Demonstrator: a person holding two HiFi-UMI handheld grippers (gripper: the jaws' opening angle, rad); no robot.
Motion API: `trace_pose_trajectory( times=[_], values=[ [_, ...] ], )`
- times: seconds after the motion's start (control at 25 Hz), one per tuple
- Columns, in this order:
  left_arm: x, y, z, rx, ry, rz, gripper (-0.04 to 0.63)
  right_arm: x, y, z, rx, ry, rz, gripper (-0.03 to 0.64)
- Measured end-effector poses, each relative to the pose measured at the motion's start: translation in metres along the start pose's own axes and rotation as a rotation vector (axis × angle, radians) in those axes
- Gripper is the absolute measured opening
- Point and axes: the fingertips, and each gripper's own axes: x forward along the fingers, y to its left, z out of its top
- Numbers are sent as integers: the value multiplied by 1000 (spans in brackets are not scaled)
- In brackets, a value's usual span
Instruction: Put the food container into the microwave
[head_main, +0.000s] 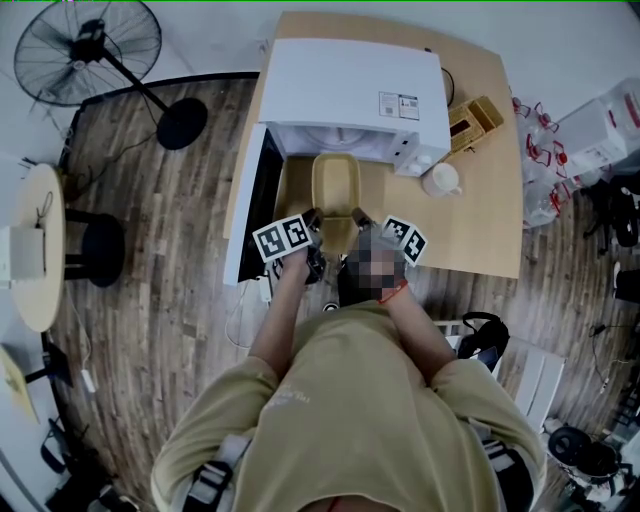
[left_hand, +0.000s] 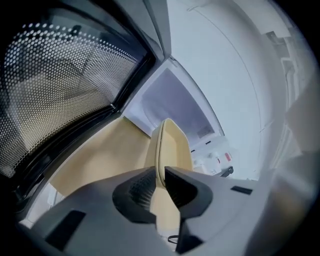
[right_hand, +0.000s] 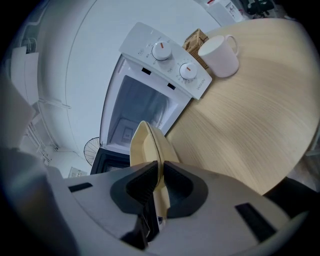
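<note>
- I am at the carrying step: the food container (head_main: 335, 190) hangs just in front of the open microwave (head_main: 350, 85), not yet inside.
- My left gripper (left_hand: 159, 181) and right gripper (right_hand: 159, 181) each pinch its near rim, jaws narrow.
- Both grippers point slightly downward toward the microwave.
- Next, I think, I must push it straight in and keep it level.

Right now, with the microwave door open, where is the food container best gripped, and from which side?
Probably by its thin rim at the near end, one corner each, coming from the person's side: the food container points lengthwise toward the microwave, and the left gripper and right gripper pinch that rim there.
</note>
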Motion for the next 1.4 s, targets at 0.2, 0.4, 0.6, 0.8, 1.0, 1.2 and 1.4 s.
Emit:
trace_pose_trajectory(
  times=[0.2,0.4,0.6,0.8,1.0,1.2,1.4],
  values=[
    [10,-3,11,-5,-4,-1,69,9,3,12,-1,4,3,57],
    [20,-5,19,-11,-5,-3,69,15,3,23,-4,6,0,57],
    [31,-6,22,-17,0,0,69,22,0,31,-2,13,-7,57],
    [38,-6,26,-22,5,3,69,28,-2,38,-3,16,-9,57],
    [42,-10,34,-14,-10,-1,69,33,0,45,1,15,-5,57],
    [47,-9,40,-19,-20,1,69,39,3,50,-4,19,-1,57],
    [49,-4,48,-26,-46,12,69,48,7,52,-13,31,2,57]
  ],
)
